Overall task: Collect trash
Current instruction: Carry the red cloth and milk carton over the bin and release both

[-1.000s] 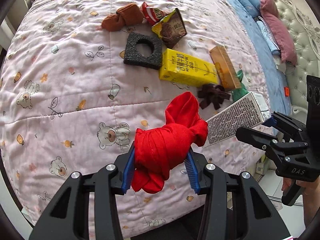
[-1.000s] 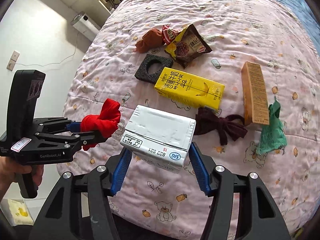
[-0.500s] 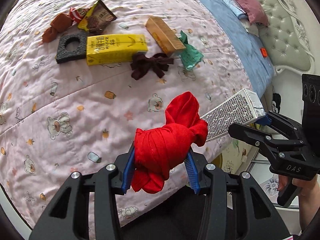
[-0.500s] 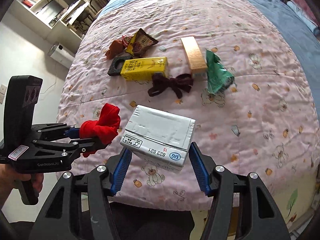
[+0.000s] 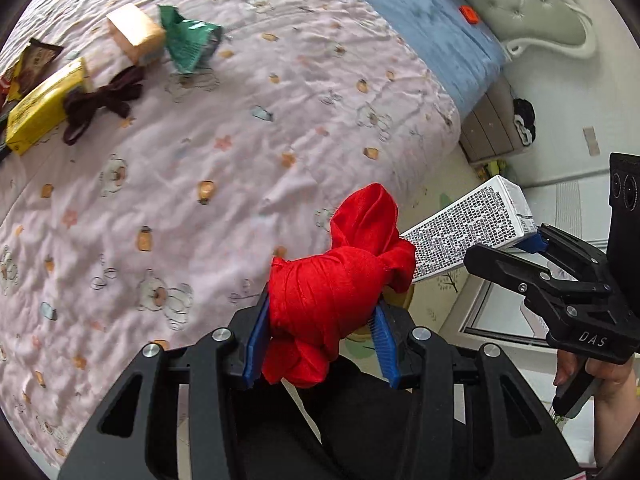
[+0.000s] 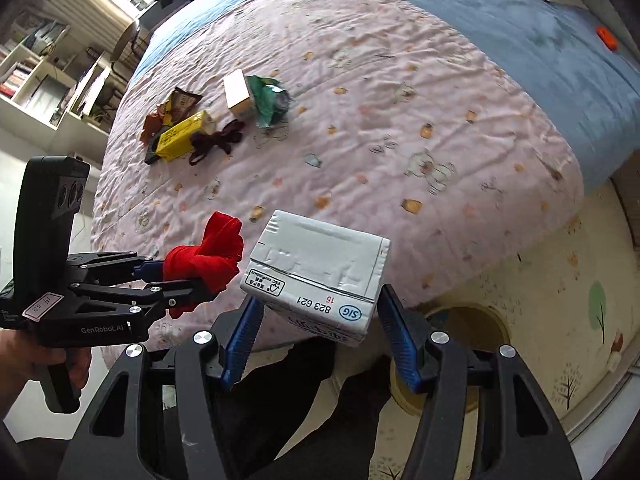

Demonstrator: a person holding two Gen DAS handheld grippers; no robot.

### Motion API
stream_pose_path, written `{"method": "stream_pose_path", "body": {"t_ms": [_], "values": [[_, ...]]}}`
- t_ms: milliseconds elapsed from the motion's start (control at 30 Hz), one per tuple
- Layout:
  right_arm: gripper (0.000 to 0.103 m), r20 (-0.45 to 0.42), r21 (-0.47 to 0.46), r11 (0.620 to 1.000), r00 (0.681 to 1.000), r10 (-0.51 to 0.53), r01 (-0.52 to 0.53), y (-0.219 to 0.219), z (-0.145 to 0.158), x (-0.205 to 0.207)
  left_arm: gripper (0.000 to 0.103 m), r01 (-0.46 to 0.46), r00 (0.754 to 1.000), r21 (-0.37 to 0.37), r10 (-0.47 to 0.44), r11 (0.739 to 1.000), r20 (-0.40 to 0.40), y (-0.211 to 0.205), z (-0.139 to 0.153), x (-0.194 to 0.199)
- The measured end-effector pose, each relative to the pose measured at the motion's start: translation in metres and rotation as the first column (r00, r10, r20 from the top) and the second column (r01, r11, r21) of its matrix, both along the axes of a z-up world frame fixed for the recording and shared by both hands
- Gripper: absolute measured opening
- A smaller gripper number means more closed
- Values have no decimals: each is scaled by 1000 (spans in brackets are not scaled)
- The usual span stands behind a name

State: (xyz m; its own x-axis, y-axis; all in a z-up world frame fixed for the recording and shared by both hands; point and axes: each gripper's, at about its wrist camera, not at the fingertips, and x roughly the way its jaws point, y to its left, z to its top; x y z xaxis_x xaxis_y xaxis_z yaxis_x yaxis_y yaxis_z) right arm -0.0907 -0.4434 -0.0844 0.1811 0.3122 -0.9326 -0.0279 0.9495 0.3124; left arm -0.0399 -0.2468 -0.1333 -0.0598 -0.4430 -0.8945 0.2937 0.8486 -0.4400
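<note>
My left gripper [image 5: 320,340] is shut on a red cloth bundle [image 5: 336,280], held off the near edge of the bed; it also shows in the right wrist view [image 6: 208,256]. My right gripper [image 6: 316,340] is shut on a white carton [image 6: 320,272], which also shows in the left wrist view [image 5: 468,232] just right of the cloth. Left on the pink quilt [image 6: 400,140] are a yellow carton [image 6: 180,140], a dark bow [image 6: 216,140], a tan box [image 6: 238,92], a green wrapper [image 6: 272,100] and a brown snack packet [image 6: 182,102].
A round beige bin [image 6: 460,344] stands on the floor below the bed edge, partly hidden by the right gripper. A blue blanket [image 6: 520,32] covers the bed's far side. A grey bedside cabinet [image 5: 492,128] and a padded headboard [image 5: 520,0] are at the right.
Both grippers have swung right, away from the trash pile, to the bed's edge with their loads still held. The floor and the bin have come into view.
</note>
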Motion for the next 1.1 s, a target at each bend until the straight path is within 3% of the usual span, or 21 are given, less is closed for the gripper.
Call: {"method": "stream_pose_path", "body": {"t_ms": [233,467,767,800,833,900,1100], "values": [[58,-52,-16,987,986,-160,160,-81,-16,-68,45,166,986,0,-166,986,-31,-90,-13,-37],[58,-100,-35,962,957,-272,269,-134,-37,-121,45,335,941,18,-333,942,-50,-173,-30,-77],[59,-123,-48,948,940,-318,314,-174,-55,-155,46,404,910,-1,-402,915,-102,-232,-51,-99],[59,-125,-51,947,938,-322,318,-178,-56,-157,50,410,907,-4,-409,912,-106,-235,-52,-100],[60,-126,-55,944,936,-329,324,-181,-56,-159,61,416,904,8,-413,909,-108,-238,-55,-100],[65,-118,-66,939,932,-344,338,-188,-57,-163,74,426,899,17,-422,904,-114,-246,-56,-101],[65,-127,-54,927,918,-375,371,-204,-59,-169,75,443,892,28,-438,896,-114,-255,-58,-101]]}}
